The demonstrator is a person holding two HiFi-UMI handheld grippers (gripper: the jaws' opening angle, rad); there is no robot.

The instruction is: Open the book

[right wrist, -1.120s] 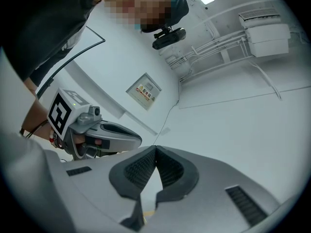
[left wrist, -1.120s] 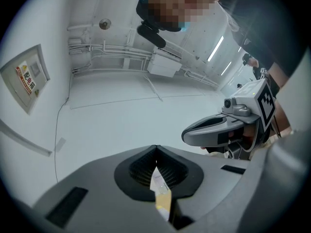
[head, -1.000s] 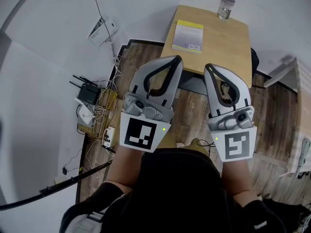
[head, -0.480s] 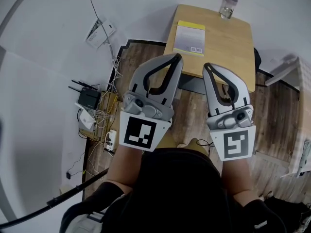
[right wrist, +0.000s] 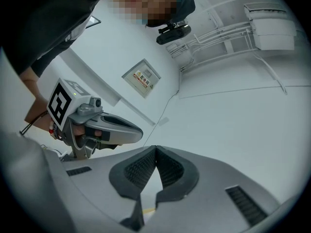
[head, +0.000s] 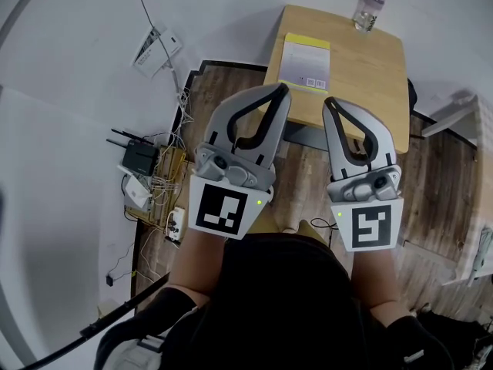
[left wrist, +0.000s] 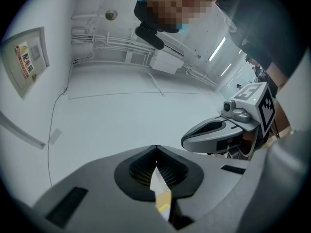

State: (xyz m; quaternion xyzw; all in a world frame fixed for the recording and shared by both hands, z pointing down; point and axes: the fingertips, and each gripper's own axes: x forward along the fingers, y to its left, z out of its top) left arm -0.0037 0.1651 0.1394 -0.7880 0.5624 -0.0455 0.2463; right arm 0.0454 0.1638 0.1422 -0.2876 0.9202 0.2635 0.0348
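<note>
Currently both grippers are mid-air, well short of table. Left gripper (head: 282, 92): jaws pressed together, nothing between. Right gripper (head: 330, 103): same, tips meeting, empty. Book (head: 306, 60) lies closed and flat on wooden table (head: 362, 75) at 12 o'clock, bottle (head: 368, 6) beyond at 1 o'clock.

Likely risks: closed jaws cannot catch cover edge; thin book slides off table if pushed; careless reach topples bottle.

Hard to tell: spine side. Gripper views show mostly wall; only pale sliver through jaw gap, possibly book.

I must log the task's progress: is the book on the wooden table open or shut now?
Shut. The book lies flat on the table, only its cover showing, no spread pages.
</note>
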